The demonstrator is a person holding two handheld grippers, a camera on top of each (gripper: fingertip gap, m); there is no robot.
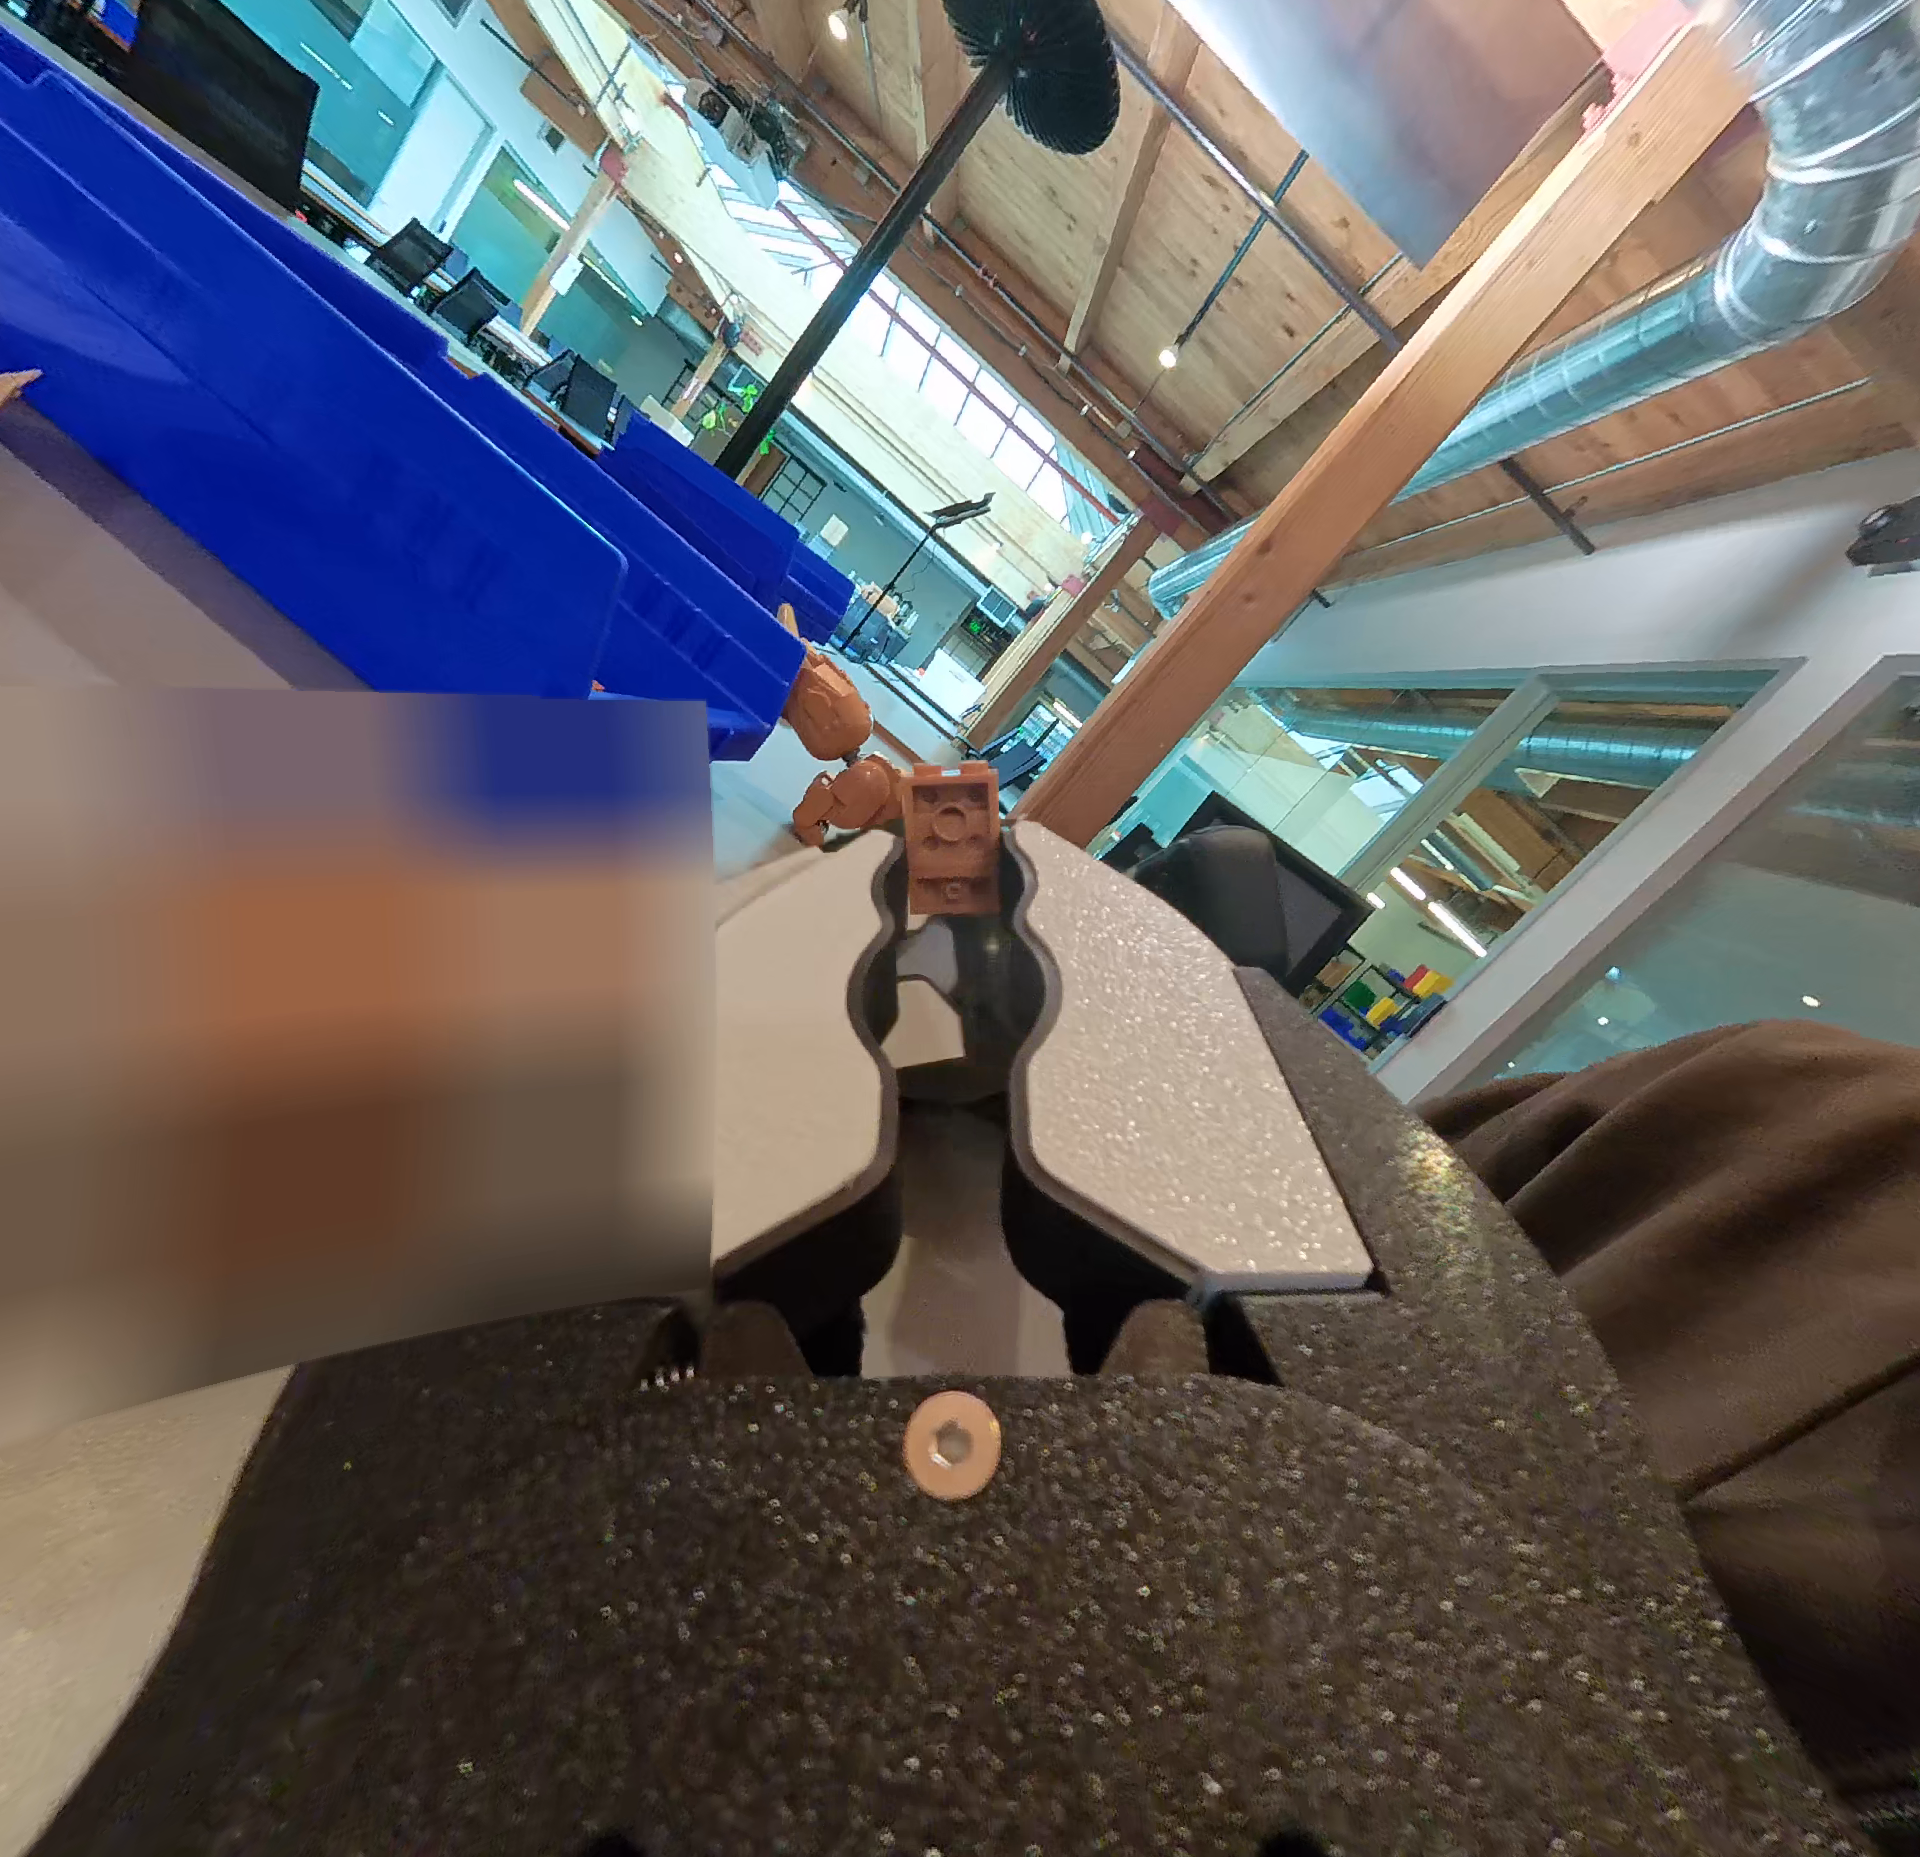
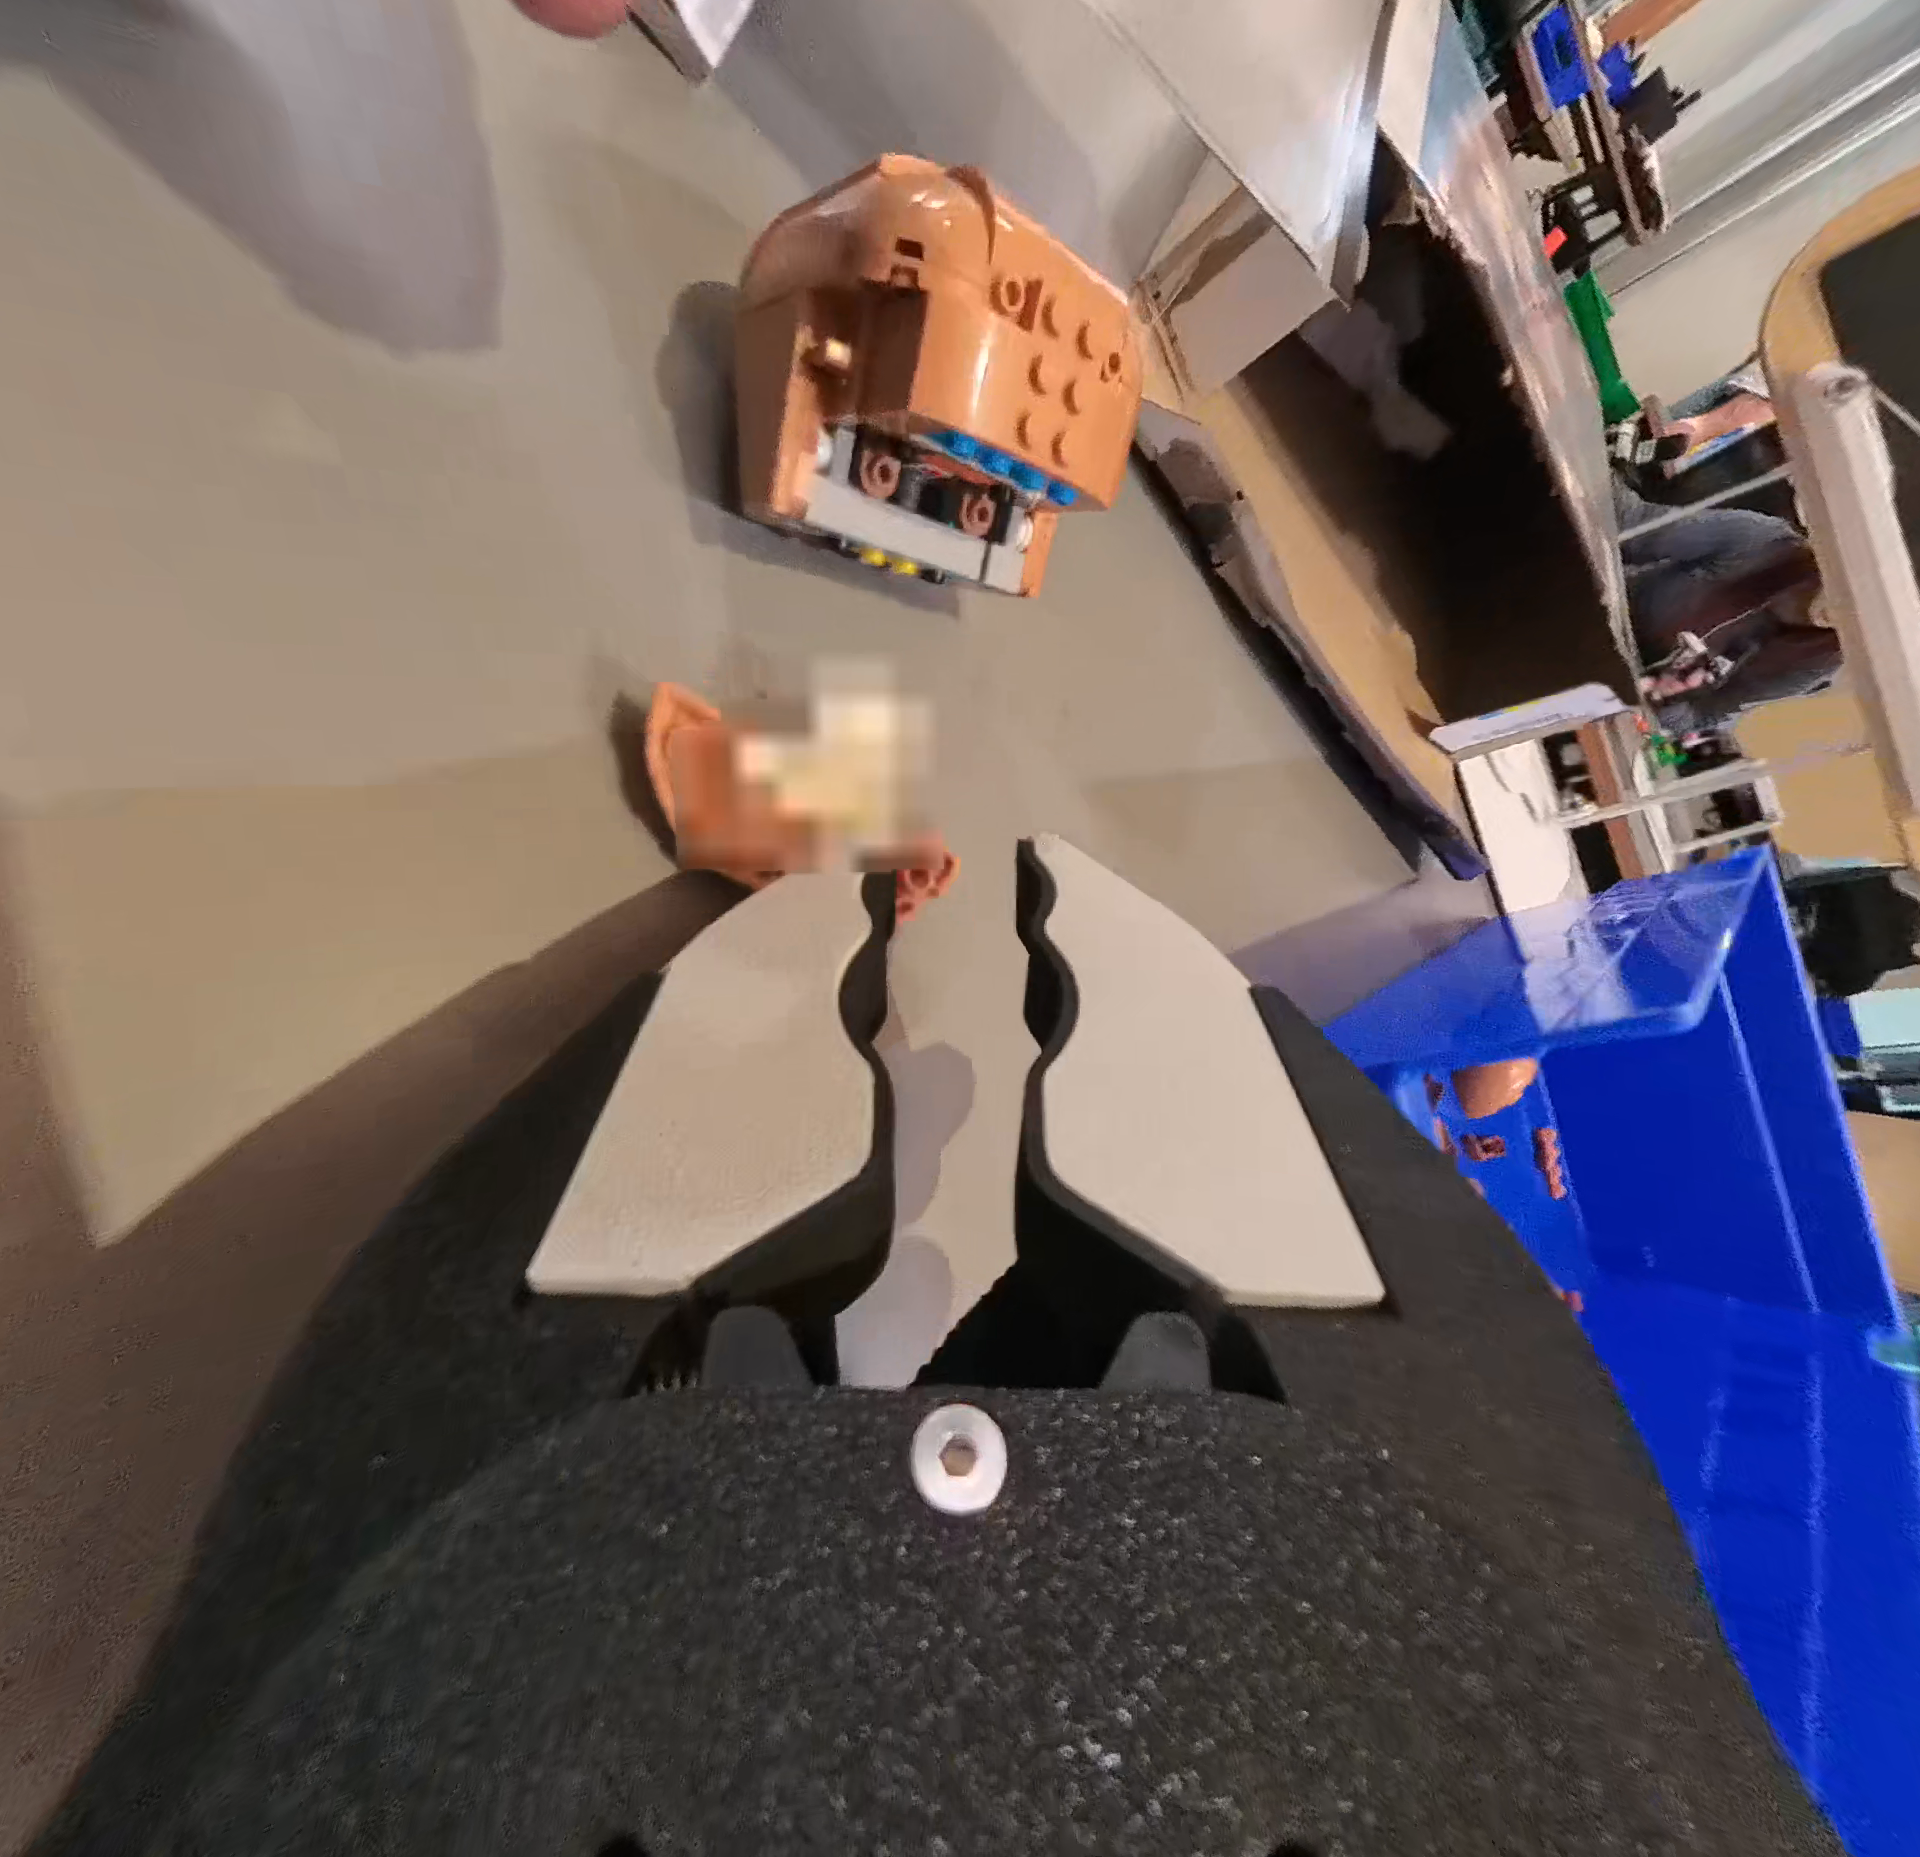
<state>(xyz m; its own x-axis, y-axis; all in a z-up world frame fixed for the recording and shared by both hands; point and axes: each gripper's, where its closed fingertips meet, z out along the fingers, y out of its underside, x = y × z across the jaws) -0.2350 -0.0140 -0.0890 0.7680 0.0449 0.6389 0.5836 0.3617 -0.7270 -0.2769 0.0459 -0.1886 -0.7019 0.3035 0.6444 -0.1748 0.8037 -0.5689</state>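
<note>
The left gripper pinches a small brown studded plastic brick at its fingertips, beyond the blue plastic bins. The right gripper, fingers narrowly parted and empty, hovers near an orange brick-built block on the grey tabletop, a blue bin alongside.

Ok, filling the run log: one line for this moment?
left gripper: shut on brown brick | right gripper: open, empty | ahead: orange brick-built body on table

Mosaic-blurred orange piece at twelve o'clock off the right tongs; blue bin cropped at three o'clock.
</note>
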